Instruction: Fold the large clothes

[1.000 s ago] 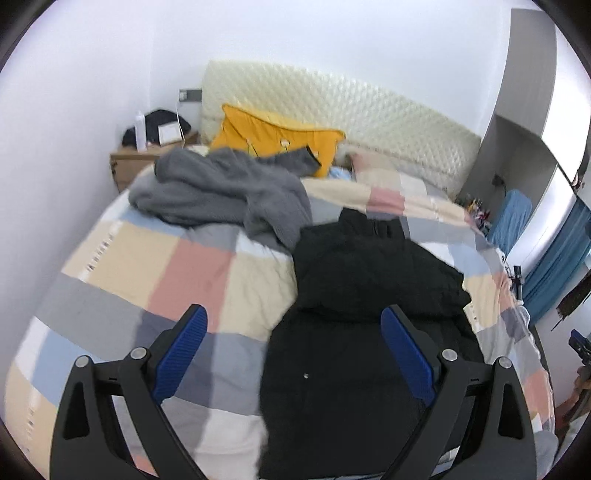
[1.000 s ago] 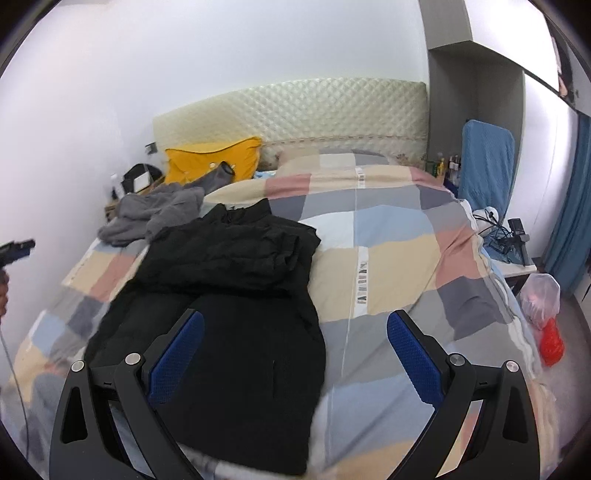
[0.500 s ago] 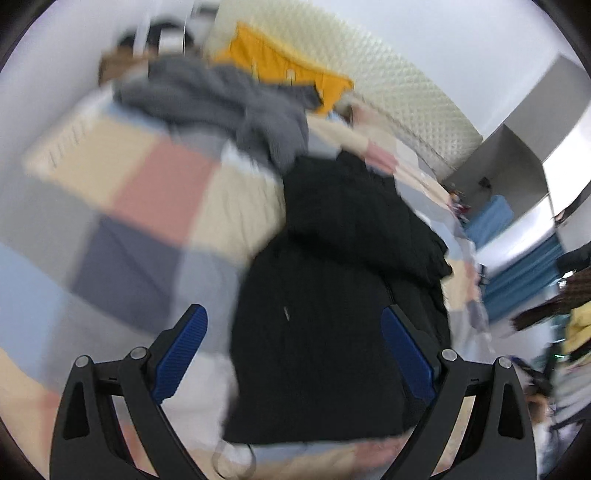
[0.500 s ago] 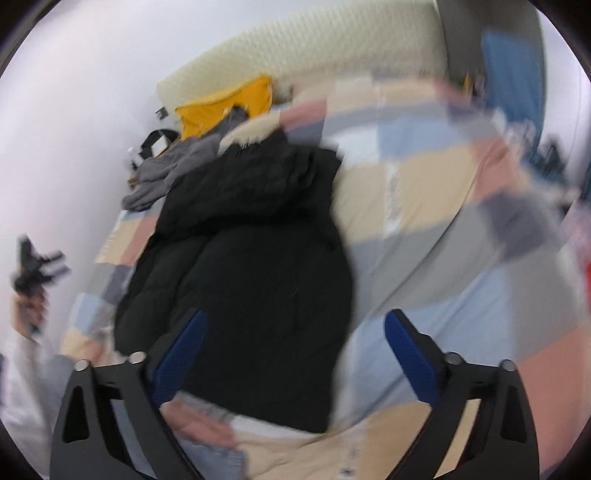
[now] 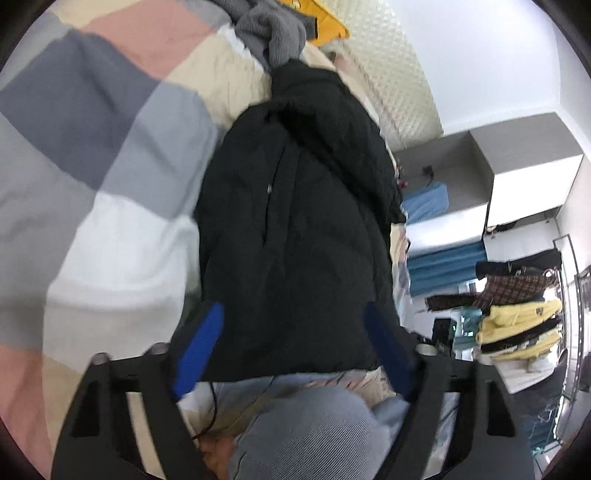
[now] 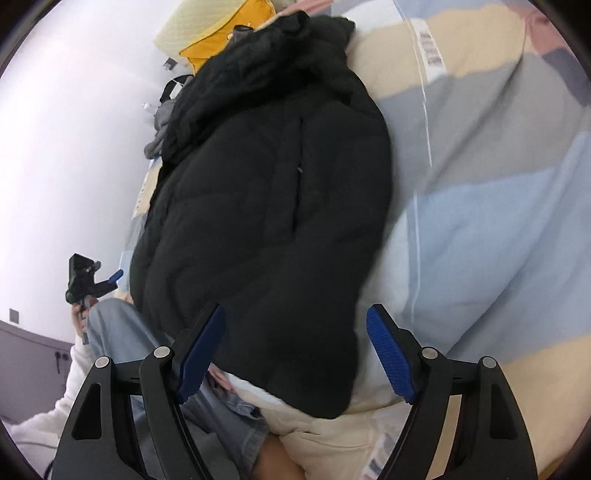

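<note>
Both tongs, left and right, are dropping toward the bed's near edge, narrowing yet spread, pinching nothing; black jacket's hem is blurring.

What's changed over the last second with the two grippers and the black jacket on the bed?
Both grippers dropped toward the near hem of the black jacket. The left gripper and right gripper have just been closing partway, with the hem between the fingers but not yet pinched. The jacket, grey garment and checked quilt stayed put.
</note>
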A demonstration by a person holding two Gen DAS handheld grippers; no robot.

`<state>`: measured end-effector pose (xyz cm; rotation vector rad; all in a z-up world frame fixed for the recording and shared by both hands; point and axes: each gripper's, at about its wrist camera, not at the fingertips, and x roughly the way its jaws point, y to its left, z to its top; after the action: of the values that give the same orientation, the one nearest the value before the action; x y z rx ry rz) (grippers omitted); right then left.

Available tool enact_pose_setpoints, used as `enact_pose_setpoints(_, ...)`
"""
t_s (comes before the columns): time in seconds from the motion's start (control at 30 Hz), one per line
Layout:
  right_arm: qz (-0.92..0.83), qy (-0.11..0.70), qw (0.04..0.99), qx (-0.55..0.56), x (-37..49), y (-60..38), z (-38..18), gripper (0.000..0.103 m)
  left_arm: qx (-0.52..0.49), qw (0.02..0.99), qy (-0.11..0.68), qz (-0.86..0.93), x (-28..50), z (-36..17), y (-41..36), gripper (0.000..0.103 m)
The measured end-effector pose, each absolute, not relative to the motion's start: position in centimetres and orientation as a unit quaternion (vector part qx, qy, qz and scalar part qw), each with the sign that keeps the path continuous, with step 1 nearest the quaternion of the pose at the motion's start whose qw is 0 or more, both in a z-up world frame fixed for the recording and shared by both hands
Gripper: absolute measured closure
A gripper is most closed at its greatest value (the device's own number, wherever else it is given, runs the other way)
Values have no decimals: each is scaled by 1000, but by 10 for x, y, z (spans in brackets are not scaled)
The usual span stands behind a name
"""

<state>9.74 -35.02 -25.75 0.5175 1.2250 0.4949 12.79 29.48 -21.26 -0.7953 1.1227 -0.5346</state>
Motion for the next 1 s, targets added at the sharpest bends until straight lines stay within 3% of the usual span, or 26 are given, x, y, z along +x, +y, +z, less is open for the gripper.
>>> enact_pose_setpoints(0.07, 231, 570, 747, 253, 97, -356, -272, 38, -354, 739, 517, -248, 129, -219, 294, 37)
enact_pose_setpoints(0.13, 245, 572, 738, 260, 96, -357, -280, 40, -360, 732, 521, -252, 133, -227, 295, 47)
enact_pose_setpoints(0.2, 258, 577, 731, 258, 95, -356, -284, 40, -367, 719, 529, -260, 137, -238, 295, 50)
enact_pose_setpoints(0.5, 298, 594, 705, 249, 96, -363, -293, 40, -368, 698, 573, -223, 138, -264, 305, 50)
enact_pose_setpoints(0.63, 306, 601, 701, 232, 95, -365, -292, 40, -342, 707, 594, -175, 128, -261, 316, 37)
enact_pose_setpoints(0.83, 306, 620, 683, 236, 104, -364, -300, 38, -361, 682, 601, -207, 127, -272, 307, 39)
enact_pose_setpoints(1.0, 303, 628, 669, 257, 112, -360, -299, 36, -351, 697, 557, -285, 129, -245, 284, 39)
